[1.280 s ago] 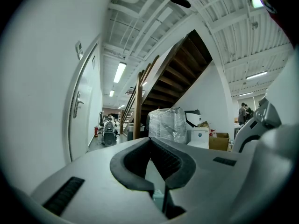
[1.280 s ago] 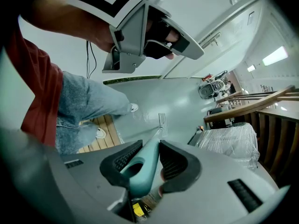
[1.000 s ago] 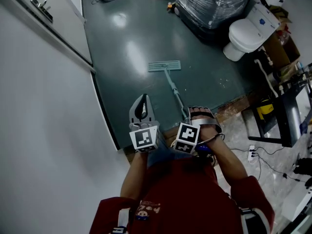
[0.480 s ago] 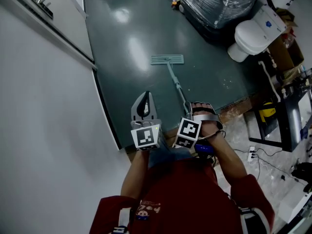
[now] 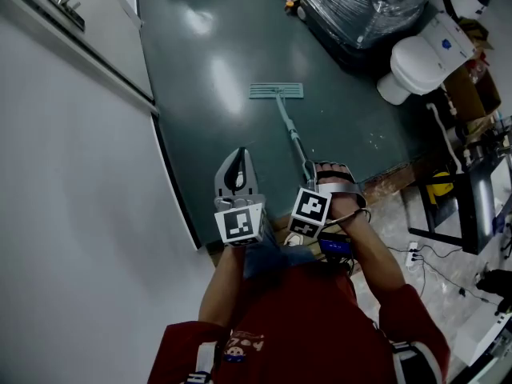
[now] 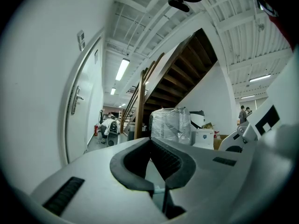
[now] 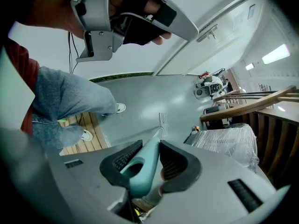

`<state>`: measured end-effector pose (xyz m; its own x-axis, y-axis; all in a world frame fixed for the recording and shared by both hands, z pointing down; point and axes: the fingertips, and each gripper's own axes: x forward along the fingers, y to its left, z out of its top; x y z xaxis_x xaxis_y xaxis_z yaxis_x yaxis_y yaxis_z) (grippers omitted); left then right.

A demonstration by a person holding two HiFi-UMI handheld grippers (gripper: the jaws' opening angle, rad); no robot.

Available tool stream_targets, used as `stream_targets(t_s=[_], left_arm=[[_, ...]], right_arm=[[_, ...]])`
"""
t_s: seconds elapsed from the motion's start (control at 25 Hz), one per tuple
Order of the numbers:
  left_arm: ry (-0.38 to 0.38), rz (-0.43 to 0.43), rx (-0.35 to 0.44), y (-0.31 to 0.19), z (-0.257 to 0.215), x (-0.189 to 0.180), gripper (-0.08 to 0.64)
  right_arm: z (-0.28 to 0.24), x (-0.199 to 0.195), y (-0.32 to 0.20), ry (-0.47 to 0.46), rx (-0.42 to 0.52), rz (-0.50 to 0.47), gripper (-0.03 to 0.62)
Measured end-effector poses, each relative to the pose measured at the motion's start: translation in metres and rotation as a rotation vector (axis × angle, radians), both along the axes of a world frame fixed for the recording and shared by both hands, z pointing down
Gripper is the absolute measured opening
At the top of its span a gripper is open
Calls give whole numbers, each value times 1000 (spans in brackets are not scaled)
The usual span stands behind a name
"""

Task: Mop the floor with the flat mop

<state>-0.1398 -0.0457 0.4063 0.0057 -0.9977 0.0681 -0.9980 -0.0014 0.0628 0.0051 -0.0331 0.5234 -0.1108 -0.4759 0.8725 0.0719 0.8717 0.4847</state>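
Teal mop handle point(image 5: 291, 134) sat clamped in my right tool point(image 7: 150, 147); my left tool point(image 5: 238, 155) was closed, empty. The mop head point(image 5: 277, 91) had slid farther across the green floor point(image 5: 216, 46), advancing the stroke.

The green floor point(image 5: 224, 46) lies open down the middle, from the near wooden strip point(image 5: 390, 180) out past the head of the flat mop point(image 5: 276, 91), with bare room on both sides of that head. On the left the white wall point(image 5: 72, 198) and its door point(image 5: 88, 14) close the side off along a straight edge. On the right the plastic-wrapped pallet point(image 5: 360, 6), the white toilet point(image 5: 420, 58) near it and a black frame point(image 5: 472, 198) narrow the way, and cables point(image 5: 432, 262) trail over the pale floor near right
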Motion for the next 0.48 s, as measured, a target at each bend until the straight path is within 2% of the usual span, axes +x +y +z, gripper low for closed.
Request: stream_targets(t_s=[0.48], left_arm=[[19, 2, 5, -49, 15, -35, 15]], right_arm=[[23, -26, -57, 16, 25, 1, 126]])
